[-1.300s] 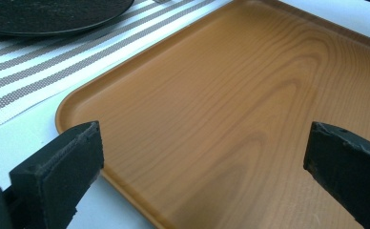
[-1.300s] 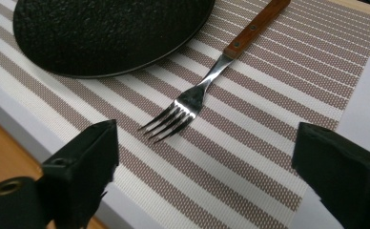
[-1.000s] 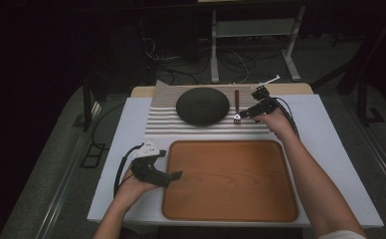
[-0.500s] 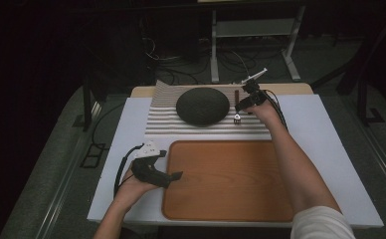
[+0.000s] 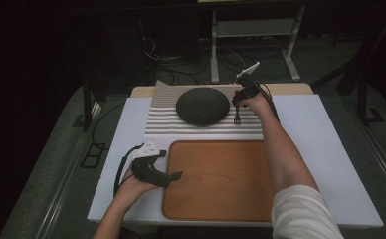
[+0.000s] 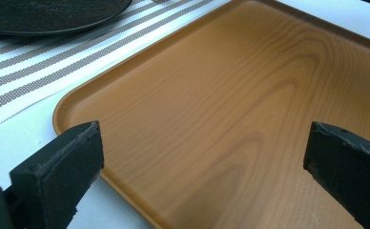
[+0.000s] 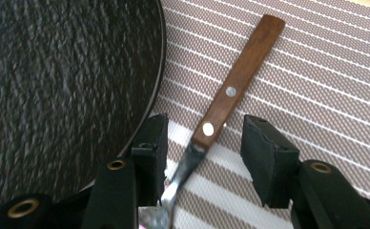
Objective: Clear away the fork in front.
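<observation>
A fork (image 7: 235, 86) with a riveted wooden handle lies on the striped mat (image 5: 201, 130), just right of a dark round plate (image 5: 202, 105). My right gripper (image 5: 241, 101) points down over the fork (image 5: 237, 118). In the right gripper view its jaws (image 7: 206, 129) stand open on either side of the handle's lower end, not touching it, and the left jaw sits against the plate's rim (image 7: 160, 71). My left gripper (image 5: 175, 175) rests at the left edge of the wooden tray (image 5: 221, 199). In the left gripper view the gripper (image 6: 202, 157) is wide open with nothing between its jaws.
The tray (image 6: 250, 95) is bare and lies in front of the mat on a white table (image 5: 325, 149). A cable (image 5: 121, 167) loops from the left gripper near the table's left edge. Beyond the table are dark floor, cables and a metal stand (image 5: 253, 30).
My right hand has moved left and away, and the gripper has tipped down over the fork, so its jaws now straddle the handle. The left gripper, fork and plate have stayed put.
</observation>
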Demonstrator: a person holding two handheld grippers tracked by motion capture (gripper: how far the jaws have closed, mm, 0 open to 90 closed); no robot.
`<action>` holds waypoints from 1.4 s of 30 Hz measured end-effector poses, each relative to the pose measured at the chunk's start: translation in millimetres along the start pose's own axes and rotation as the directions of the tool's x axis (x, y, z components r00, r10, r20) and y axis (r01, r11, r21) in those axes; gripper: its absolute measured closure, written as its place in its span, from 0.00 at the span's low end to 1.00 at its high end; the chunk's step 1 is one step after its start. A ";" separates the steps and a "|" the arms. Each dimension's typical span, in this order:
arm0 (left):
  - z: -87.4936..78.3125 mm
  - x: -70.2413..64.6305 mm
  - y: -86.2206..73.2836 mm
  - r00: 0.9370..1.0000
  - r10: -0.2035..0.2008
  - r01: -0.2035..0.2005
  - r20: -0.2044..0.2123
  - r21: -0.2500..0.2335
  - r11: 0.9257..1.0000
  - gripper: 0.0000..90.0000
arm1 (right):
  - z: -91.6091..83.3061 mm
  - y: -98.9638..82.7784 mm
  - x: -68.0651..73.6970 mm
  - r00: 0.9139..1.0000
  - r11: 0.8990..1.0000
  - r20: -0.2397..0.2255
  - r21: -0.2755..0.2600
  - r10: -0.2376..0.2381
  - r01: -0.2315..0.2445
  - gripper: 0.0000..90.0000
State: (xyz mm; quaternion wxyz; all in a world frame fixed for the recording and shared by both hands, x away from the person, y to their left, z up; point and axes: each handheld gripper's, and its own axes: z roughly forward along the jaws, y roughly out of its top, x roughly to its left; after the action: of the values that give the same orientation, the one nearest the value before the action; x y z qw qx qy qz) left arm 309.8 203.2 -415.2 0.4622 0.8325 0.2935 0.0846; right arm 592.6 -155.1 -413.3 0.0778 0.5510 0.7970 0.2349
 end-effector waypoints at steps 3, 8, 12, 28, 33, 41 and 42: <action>-0.4 0.4 -0.1 1.000 -0.001 0.001 -0.001 0.001 1.000 0.00 | 6.3 3.2 0.0 1.000 1.000 0.023 0.010 0.007 -0.007 0.59; -0.5 1.0 -0.3 1.000 -0.002 0.002 0.000 -0.001 1.000 0.00 | 15.8 1.7 -1.8 0.999 0.999 0.034 0.036 -0.002 0.001 0.61; 0.4 1.5 -0.7 1.000 -0.002 0.002 0.000 0.003 1.000 0.00 | 19.3 1.8 -2.8 0.999 0.999 0.035 0.046 -0.011 0.009 0.65; 0.9 0.5 -0.4 1.000 -0.001 0.001 0.002 0.003 1.000 0.00 | 16.3 0.2 -1.1 0.997 0.996 0.072 0.091 -0.027 0.020 0.85; 0.8 0.7 -0.5 1.000 -0.001 0.001 0.000 0.004 1.000 0.00 | 16.0 -1.4 0.2 0.996 0.996 0.082 0.085 -0.037 0.030 0.85; 0.5 0.4 -0.4 1.000 -0.002 0.002 0.002 -0.001 1.000 0.00 | 12.4 -4.7 -2.6 0.998 0.996 0.057 0.085 -0.010 0.005 0.85; 0.1 0.7 -0.4 1.000 -0.001 0.001 0.001 0.000 1.000 0.00 | 11.4 -5.0 -3.5 0.998 0.996 0.054 0.084 -0.010 0.006 0.85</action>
State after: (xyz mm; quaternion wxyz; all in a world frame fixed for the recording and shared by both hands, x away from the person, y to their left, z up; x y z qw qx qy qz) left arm 310.2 203.7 -415.7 0.4622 0.8325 0.2935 0.0842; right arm 594.1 -156.3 -426.0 0.0773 0.5568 0.8059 0.1861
